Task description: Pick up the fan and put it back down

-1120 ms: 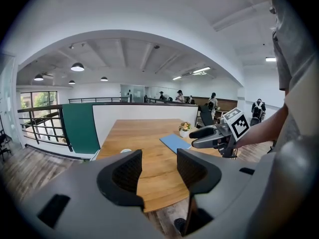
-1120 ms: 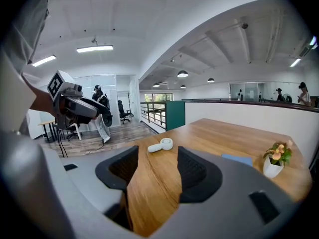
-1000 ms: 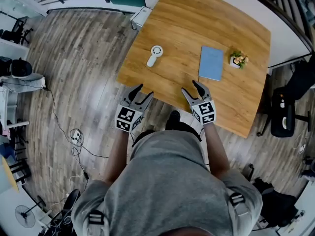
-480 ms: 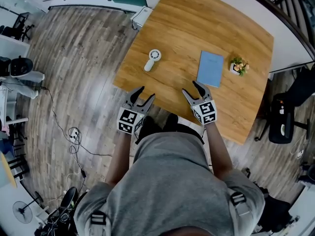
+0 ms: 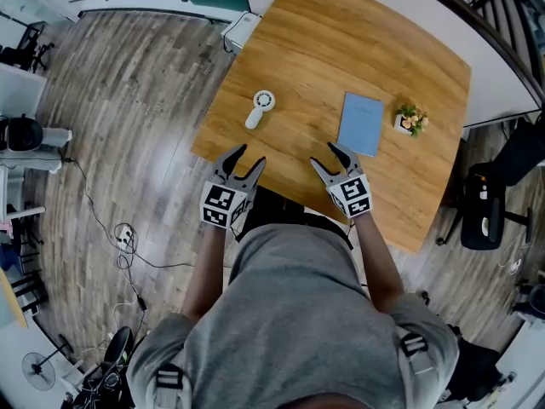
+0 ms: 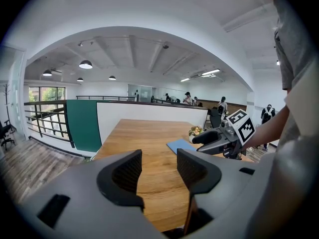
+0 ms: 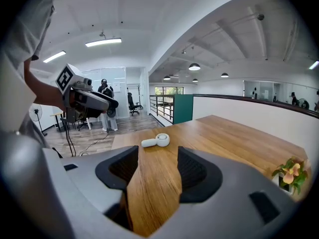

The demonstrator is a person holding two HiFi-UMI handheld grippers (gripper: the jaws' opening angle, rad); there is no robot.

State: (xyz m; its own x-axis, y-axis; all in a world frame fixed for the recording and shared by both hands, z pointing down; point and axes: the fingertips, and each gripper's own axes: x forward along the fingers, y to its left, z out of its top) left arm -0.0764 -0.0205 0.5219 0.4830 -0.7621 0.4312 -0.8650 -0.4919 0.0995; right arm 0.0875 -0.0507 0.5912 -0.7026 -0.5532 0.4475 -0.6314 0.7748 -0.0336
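Over the near edge of the table (image 5: 341, 49) the left gripper (image 5: 247, 158) and right gripper (image 5: 324, 155) hung part-open and empty, the approach apparently in hand, while the white fan (image 5: 258, 109) lay untouched farther in by the table's left edge, calling next for a reach and a closing grip.

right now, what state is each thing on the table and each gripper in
fan: lying flat on the table, not held, apart from both grippers
blue notebook: closed, lying flat
potted plant: upright in its small pot
left gripper: open, nothing between the jaws
right gripper: open, nothing between the jaws
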